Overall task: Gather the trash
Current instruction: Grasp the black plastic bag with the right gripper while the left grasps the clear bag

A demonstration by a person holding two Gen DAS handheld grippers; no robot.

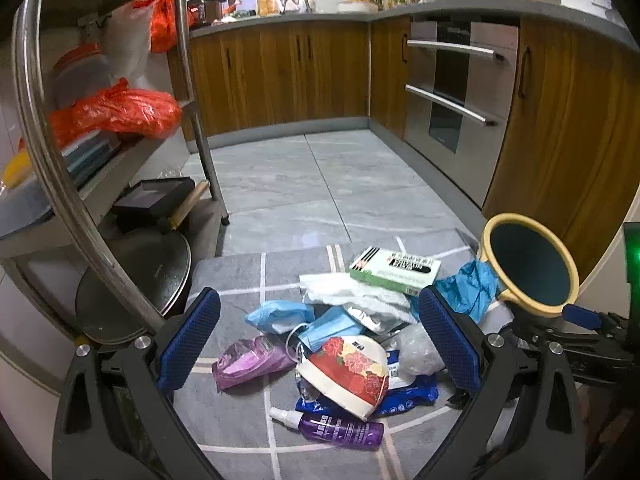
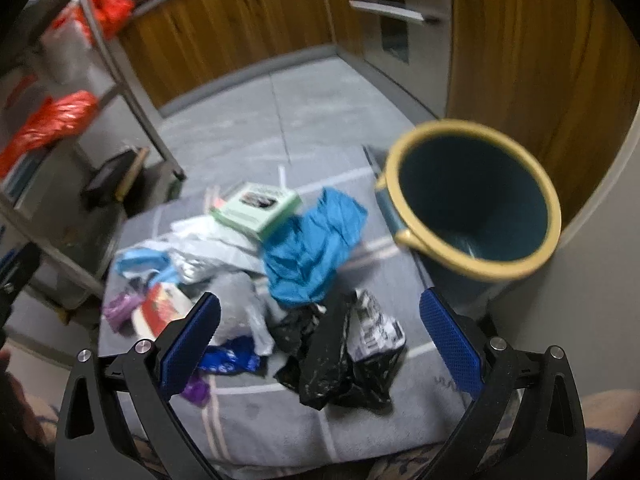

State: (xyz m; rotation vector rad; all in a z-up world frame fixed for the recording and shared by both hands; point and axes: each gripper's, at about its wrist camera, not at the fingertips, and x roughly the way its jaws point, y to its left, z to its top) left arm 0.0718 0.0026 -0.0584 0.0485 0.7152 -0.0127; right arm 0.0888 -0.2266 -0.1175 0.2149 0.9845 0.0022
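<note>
A heap of trash lies on a grey mat (image 1: 240, 276): a green-and-white box (image 1: 394, 270), a blue cloth (image 1: 470, 288), a red floral paper bowl (image 1: 346, 372), a purple spray bottle (image 1: 332, 426), a purple wrapper (image 1: 250, 362) and a blue face mask (image 1: 328, 330). A dark teal bin with a yellow rim (image 2: 474, 200) stands at the mat's right side. My left gripper (image 1: 320, 340) hangs open above the heap. My right gripper (image 2: 320, 340) is open over a crumpled black bag (image 2: 332, 364), holding nothing. The blue cloth (image 2: 312, 248) lies just beyond it.
A steel shelf rack (image 1: 200, 128) with orange bags, boxes and a pan lid stands on the left. Wooden cabinets (image 1: 280, 76) and a steel oven front (image 1: 456, 92) line the back and right. Grey floor tiles (image 1: 320, 184) lie beyond the mat.
</note>
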